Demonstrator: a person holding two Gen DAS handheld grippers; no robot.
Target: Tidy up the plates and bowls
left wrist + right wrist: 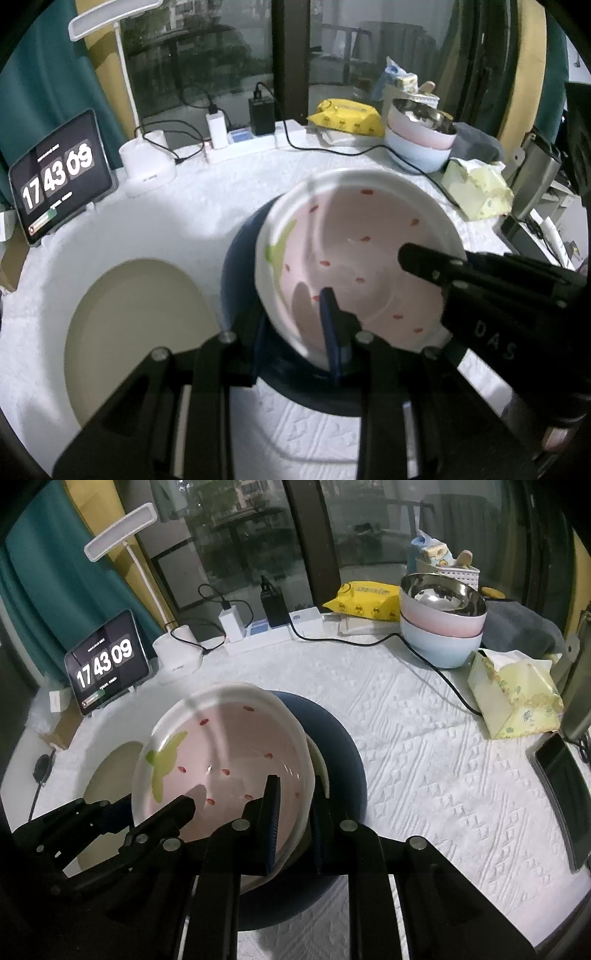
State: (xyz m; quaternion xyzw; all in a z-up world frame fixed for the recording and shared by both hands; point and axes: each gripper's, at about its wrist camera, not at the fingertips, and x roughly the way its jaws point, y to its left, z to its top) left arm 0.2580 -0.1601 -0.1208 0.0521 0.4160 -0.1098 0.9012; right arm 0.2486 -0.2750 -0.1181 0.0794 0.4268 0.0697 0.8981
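A pink bowl (369,251) with red specks and a white rim hangs tilted over a dark blue plate (236,266) on the white cloth. My left gripper (295,332) is shut on the bowl's near rim, one blue pad inside and the other finger under the wall. My right gripper (295,794) is shut on the rim of the same bowl (221,753), one pad inside and one outside. A pale plate edge (322,768) shows between the bowl and the blue plate (343,760). A beige plate (140,325) lies flat on the left.
Pink and light-blue bowls (441,624) stand stacked at the back right, with a tissue box (513,694) beside them. A black cable (424,657) crosses the cloth. A tablet clock (107,661), a lamp base (177,657) and a power strip (273,631) line the back. A phone (561,786) lies far right.
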